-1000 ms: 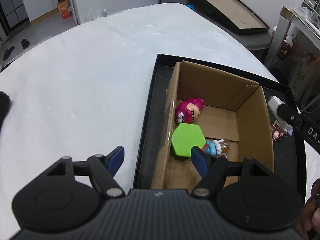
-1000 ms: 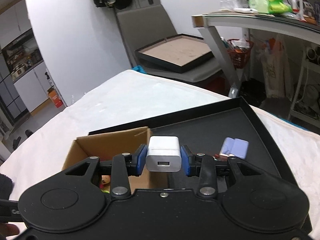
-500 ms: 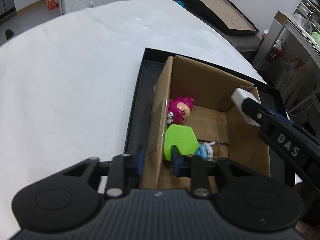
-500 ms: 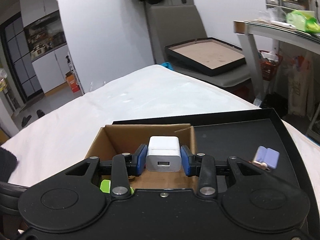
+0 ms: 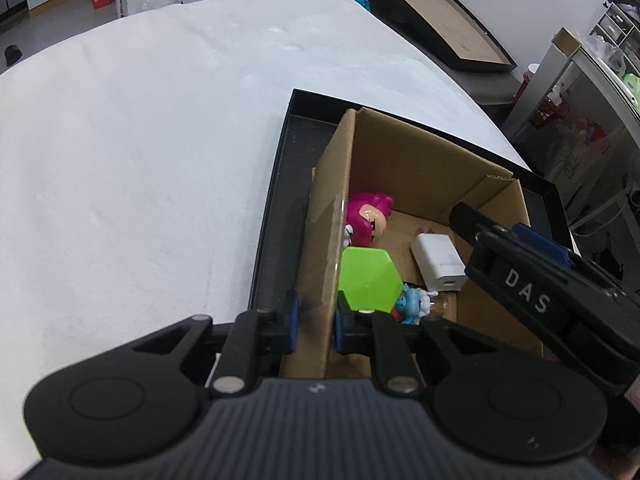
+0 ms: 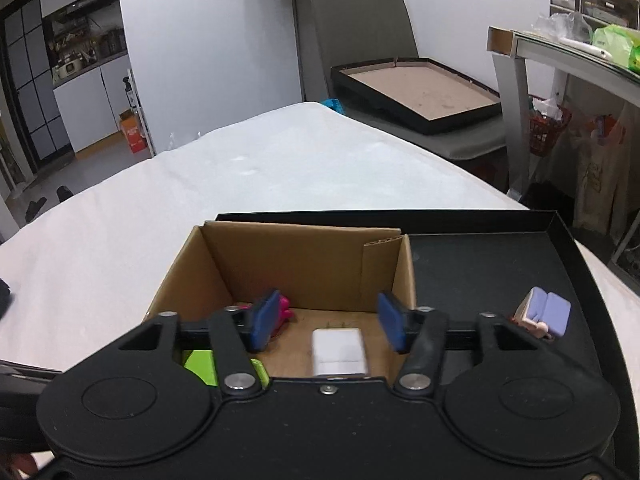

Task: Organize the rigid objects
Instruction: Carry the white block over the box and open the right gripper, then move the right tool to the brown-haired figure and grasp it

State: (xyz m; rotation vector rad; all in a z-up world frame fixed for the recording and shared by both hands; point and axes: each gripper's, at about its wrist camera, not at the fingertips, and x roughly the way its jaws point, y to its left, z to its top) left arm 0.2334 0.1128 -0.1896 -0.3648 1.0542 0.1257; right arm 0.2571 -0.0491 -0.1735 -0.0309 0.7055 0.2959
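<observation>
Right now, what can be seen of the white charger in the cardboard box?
The white charger is a small, smooth, rounded block, plastic by its look, with a USB port on the end facing the left wrist camera. It lies flat on the floor of the cardboard box, free of the open right gripper above it. It sits right of the green hexagon and near the blue figure; whether it touches either cannot be told.

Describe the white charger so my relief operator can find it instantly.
Find the black tray on the white table, then the open cardboard box standing in it. The white charger lies on the box floor beside the green hexagon and pink figurine; it is the only plain white block among colourful toys.
</observation>
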